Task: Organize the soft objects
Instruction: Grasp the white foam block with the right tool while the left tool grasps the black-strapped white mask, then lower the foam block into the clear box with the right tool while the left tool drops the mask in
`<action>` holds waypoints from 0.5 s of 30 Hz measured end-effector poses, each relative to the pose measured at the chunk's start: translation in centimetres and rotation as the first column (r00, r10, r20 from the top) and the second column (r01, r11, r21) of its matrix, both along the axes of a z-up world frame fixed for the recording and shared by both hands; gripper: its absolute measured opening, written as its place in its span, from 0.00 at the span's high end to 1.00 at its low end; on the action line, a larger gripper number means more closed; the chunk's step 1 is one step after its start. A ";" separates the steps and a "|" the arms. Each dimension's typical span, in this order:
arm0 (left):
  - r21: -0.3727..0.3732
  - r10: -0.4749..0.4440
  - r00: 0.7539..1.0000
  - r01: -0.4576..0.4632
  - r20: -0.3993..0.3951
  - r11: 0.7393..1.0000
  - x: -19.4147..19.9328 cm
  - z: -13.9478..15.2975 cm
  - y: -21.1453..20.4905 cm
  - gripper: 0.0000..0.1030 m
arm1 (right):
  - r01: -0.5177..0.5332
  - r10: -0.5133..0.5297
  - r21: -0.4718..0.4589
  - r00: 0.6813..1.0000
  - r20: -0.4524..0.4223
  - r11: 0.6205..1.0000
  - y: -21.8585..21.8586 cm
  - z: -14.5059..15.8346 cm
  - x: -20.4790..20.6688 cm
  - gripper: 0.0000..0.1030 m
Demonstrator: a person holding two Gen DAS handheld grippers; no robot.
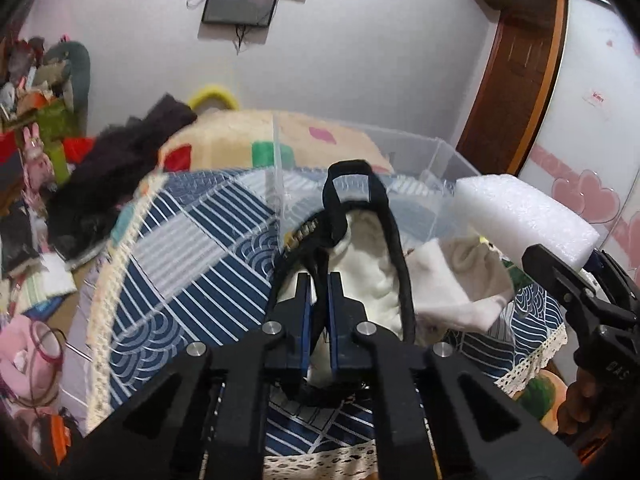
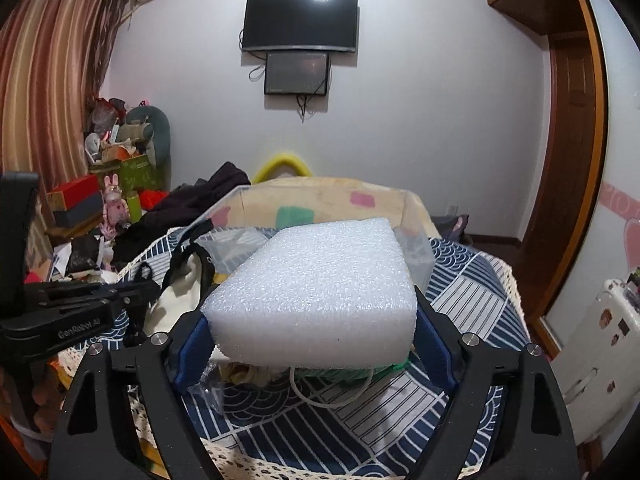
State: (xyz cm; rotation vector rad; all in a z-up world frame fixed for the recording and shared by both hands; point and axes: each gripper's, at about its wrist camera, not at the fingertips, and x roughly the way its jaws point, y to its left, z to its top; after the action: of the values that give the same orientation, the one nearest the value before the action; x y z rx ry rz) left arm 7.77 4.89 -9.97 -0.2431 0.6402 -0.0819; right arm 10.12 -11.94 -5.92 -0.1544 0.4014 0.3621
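My left gripper [image 1: 319,292] is shut on the black strap of a cream cloth bag [image 1: 372,264] and holds it up over the blue patterned tablecloth [image 1: 192,248]. My right gripper [image 2: 312,320] is shut on a white foam block [image 2: 320,284] and holds it above the cloth; the block also shows at the right of the left wrist view [image 1: 520,216]. A clear plastic bin [image 1: 360,148] stands behind both. A white cloth [image 1: 452,288] lies right of the bag. The left gripper and bag show at the left of the right wrist view [image 2: 80,304].
A cream blanket with coloured patches [image 2: 320,200] and dark clothes [image 1: 120,168] lie behind the bin. Cluttered boxes and toys [image 2: 104,184] fill the left side. A green item and white cord [image 2: 344,376] lie under the foam. A wardrobe [image 2: 568,160] stands right.
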 end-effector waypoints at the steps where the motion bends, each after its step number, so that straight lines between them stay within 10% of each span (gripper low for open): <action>1: 0.011 0.006 1.000 -0.006 0.015 1.000 -0.6 0.5 -0.2 0.94 | 0.001 -0.001 -0.001 1.000 0.007 1.000 0.0 0.1 -0.1 0.18; 9: 0.050 -0.023 1.000 0.022 0.019 0.998 -0.4 2.1 -0.9 0.68 | 0.002 -0.002 0.021 1.000 0.019 1.000 -0.7 0.5 -0.4 0.18; 11: 0.074 -0.029 0.999 0.027 0.021 0.997 -0.1 2.2 -1.7 0.28 | 0.003 -0.003 0.026 1.000 0.021 1.000 -0.8 0.6 -0.5 0.18; 15: 0.148 -0.006 0.998 -0.002 0.057 0.989 0.7 2.5 -3.2 0.12 | -0.005 0.004 0.041 1.000 0.019 0.999 -1.2 0.6 -0.7 0.18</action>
State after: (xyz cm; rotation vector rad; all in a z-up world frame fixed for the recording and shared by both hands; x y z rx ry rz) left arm 8.46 1.73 -7.44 -0.0967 0.5868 -0.0431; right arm 9.45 -13.15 -5.35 -0.1181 0.3748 0.3726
